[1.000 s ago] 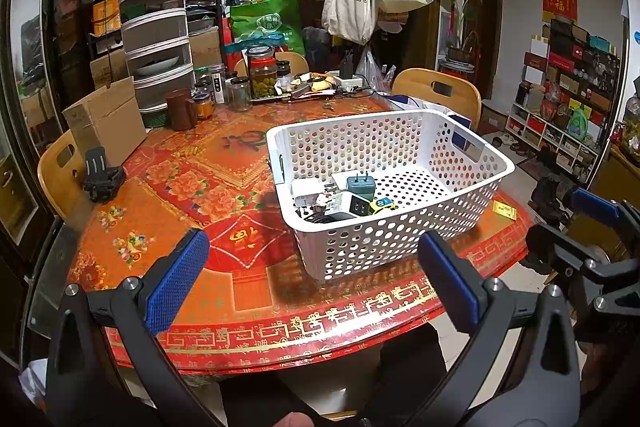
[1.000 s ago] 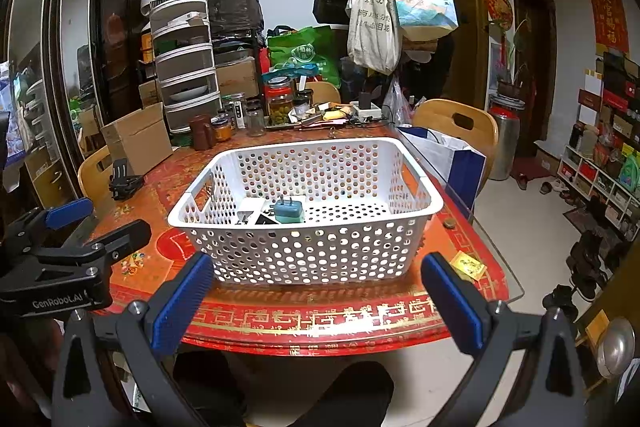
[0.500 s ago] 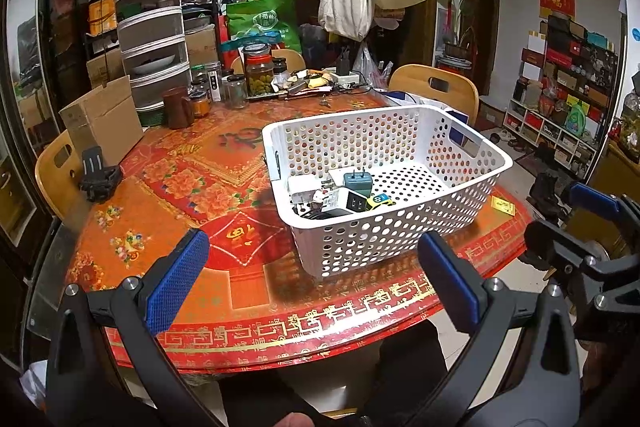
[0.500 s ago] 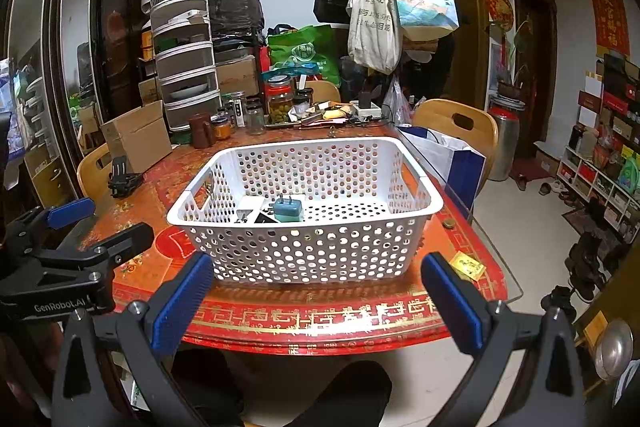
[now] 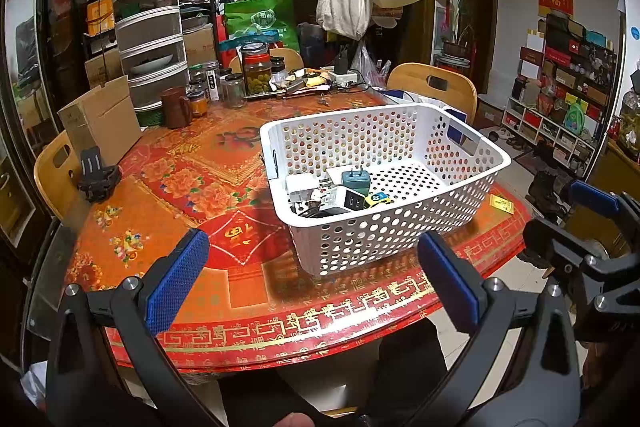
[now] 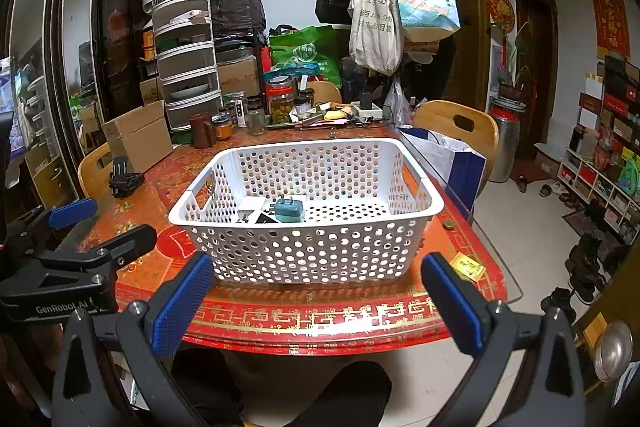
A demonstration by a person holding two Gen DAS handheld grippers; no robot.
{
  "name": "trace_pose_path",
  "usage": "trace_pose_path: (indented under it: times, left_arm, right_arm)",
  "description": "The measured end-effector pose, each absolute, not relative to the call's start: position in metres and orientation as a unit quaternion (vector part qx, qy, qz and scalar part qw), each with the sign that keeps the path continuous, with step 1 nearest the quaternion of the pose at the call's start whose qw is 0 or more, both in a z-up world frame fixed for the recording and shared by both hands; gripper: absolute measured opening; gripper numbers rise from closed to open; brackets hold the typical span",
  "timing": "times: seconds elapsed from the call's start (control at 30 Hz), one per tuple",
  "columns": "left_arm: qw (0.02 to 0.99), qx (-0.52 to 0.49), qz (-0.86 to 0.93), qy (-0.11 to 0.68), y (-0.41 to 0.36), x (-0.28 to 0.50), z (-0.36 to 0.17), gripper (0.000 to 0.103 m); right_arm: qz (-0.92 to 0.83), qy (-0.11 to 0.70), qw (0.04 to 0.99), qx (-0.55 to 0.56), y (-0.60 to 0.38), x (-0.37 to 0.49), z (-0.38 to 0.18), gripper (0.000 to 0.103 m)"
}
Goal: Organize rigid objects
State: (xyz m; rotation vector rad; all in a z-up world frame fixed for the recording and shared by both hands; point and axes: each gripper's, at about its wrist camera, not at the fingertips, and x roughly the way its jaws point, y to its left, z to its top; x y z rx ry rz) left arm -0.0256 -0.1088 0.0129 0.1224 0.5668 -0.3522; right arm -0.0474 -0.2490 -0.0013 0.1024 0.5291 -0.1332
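A white perforated basket (image 5: 384,187) stands on the red patterned table (image 5: 168,187), near its front edge. From the right wrist camera its long axis runs left to right, square to the view (image 6: 308,227); from the left wrist camera it is turned, the long side running away toward the upper right. A small pile of chargers and plugs lies in the basket's left part: a teal plug (image 5: 355,181) stands with its two prongs pointing up, a white charger (image 5: 301,185) is just beside it on the left, and a white and black charger (image 5: 344,199) and a small yellow and blue piece (image 5: 378,198) lie in front of it. The rest of the basket floor is bare.

Behind the basket, well apart, jars (image 5: 256,73), a brown mug (image 5: 175,107), a cardboard box (image 5: 100,119) and stacked trays (image 5: 150,39) crowd the far side of the table. A black clip (image 5: 98,175) lies at the left edge, and a small yellow card (image 5: 501,203) lies on the table just right of the basket. Wooden chairs (image 5: 434,87) stand around.

The left gripper (image 5: 312,279) hangs off the table's front edge with jaws wide and nothing between them; the basket is ahead, slightly right. The right gripper (image 6: 316,291) also has its jaws wide and holds nothing, the basket centred straight ahead beyond its tips.
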Motion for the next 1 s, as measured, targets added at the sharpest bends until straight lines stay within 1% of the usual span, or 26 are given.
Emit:
trace_pose_path:
  times: [1.0]
  left_arm:
    - [0.942,0.062,-0.175,0.278,-0.1123,-0.0266,0.0088,0.103]
  right_arm:
    - [-0.065,0.261,0.962,0.05,-0.2484,-0.0472,-0.0012,0.103]
